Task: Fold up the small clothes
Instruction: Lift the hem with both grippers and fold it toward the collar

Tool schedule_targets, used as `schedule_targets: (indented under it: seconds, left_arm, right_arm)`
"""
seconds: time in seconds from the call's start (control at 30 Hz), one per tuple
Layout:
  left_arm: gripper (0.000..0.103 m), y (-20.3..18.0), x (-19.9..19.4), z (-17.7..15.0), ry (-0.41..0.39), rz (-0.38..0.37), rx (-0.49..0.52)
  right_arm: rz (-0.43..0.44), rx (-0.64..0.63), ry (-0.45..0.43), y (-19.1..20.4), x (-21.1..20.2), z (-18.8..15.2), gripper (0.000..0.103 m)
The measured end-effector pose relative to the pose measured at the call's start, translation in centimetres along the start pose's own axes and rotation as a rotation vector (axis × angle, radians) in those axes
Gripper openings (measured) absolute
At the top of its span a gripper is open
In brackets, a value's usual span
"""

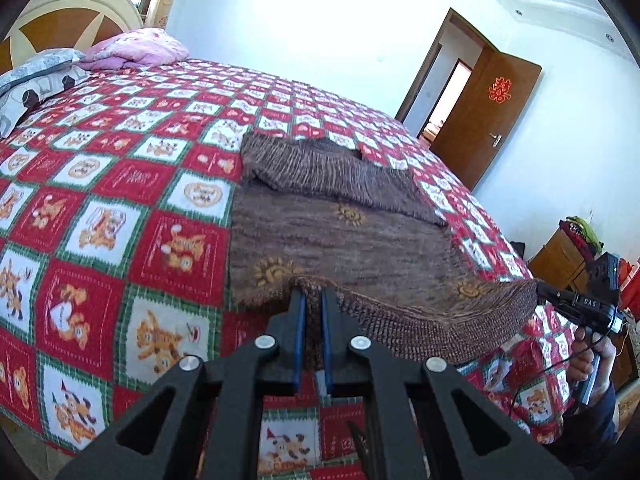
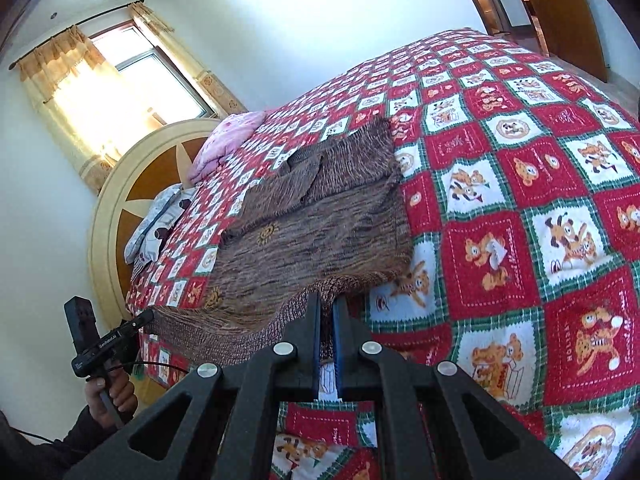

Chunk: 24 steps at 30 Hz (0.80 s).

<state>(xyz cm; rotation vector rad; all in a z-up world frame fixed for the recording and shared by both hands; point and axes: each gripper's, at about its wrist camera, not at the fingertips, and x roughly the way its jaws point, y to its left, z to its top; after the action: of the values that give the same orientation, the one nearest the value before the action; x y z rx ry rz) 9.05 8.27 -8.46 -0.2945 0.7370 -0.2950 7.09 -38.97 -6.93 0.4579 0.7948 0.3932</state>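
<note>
Your left gripper [image 1: 311,294], lower centre of its frame, is clamped on the ribbed hem of the brown sweater [image 1: 340,236]. Your right gripper [image 2: 326,300] pinches the same hem, lower centre of its frame. The hem hangs lifted between them; the rest lies mid-frame on the checked bedspread [image 1: 120,184].

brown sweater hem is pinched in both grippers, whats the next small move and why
Probably carry the hem forward toward the collar end. Both the left gripper and right gripper are shut on the brown sweater, its near edge is lifted, and the sleeves are already folded in.
</note>
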Motion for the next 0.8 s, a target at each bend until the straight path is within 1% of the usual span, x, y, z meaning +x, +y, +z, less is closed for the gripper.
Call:
schedule_targets:
  seconds: [0.23, 0.4, 0.5, 0.63, 0.8]
  left_arm:
    - [0.008, 0.2, 0.9, 2.1, -0.035, -0.021, -0.018]
    - [0.008, 0.9, 2.3, 4.1, -0.053, -0.033, -0.049]
    - [0.008, 1.4, 2.9, 5.8, -0.076, -0.041, -0.073]
    - [0.008, 1.7, 3.5, 8.0, -0.114, -0.038, -0.071]
    - [0.008, 1.9, 4.8, 9.9, -0.119, -0.030, -0.064]
  right_arm:
    - [-0.004, 0.003, -0.028, 0.5, 0.1, 2.3, 0.005]
    - [-0.012, -0.002, -0.032, 0.9, 1.4, 4.6, 0.005]
    - [-0.011, -0.011, -0.037, 1.4, 2.5, 6.5, 0.005]
    - [-0.009, -0.017, -0.060, 1.8, 3.9, 9.2, 0.005]
    - [-0.003, -0.011, -0.080, 2.1, 5.7, 12.2, 0.005]
